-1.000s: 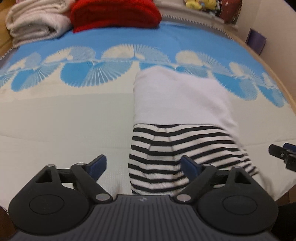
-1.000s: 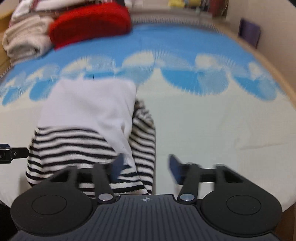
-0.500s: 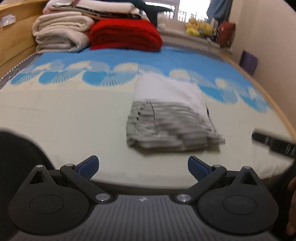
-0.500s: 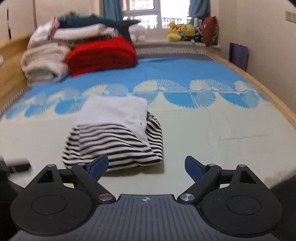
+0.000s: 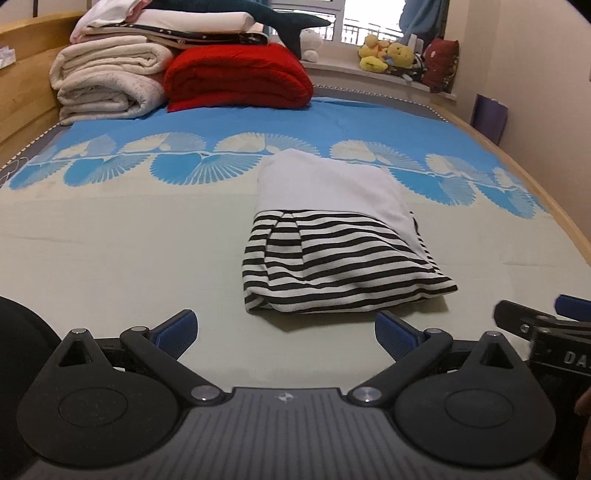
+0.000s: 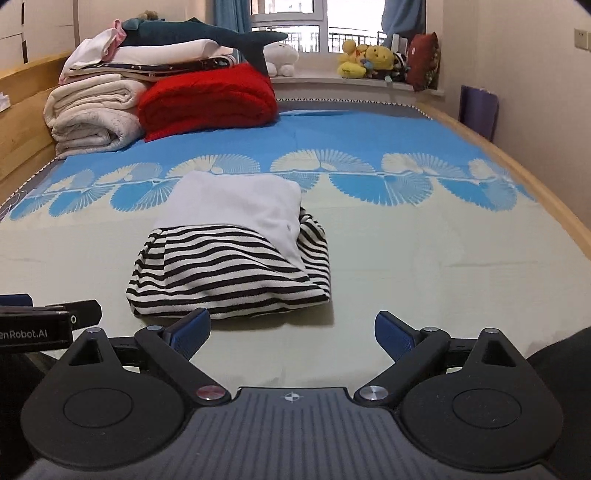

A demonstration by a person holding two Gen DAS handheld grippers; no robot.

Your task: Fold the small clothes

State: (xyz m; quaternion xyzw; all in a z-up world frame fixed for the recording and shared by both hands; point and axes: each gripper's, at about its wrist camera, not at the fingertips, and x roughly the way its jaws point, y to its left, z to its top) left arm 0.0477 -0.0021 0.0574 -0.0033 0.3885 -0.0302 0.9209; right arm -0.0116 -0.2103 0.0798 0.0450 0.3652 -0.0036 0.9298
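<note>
The striped garment [image 5: 332, 254], black-and-white bands with a plain white panel folded across its far half, lies as a compact bundle on the bed [image 5: 110, 258], on the pale part of the sheet just this side of the blue fan-patterned band. Taking that bundle as the reference, the left gripper [image 5: 286, 330] hangs just short of its near edge, jaws wide apart with nothing between them, and no pad touches cloth. The right gripper [image 6: 291, 330] hangs likewise short of the near edge and a little toward the bundle's right corner, its jaws also spread wide and empty. Far beyond the bundle, at the head of the bed, sit a folded red blanket [image 5: 236, 79] and a stack of cream quilts [image 5: 107, 85] with a plush shark [image 6: 207, 35] on top. By the look of it the folding of this piece is finished: edges are tucked under, the shape is roughly rectangular, though the near right corner flares out slightly. No other loose garment shows in either view, so what is left, if anything, is a tidy-up or moving the bundle aside.
</note>
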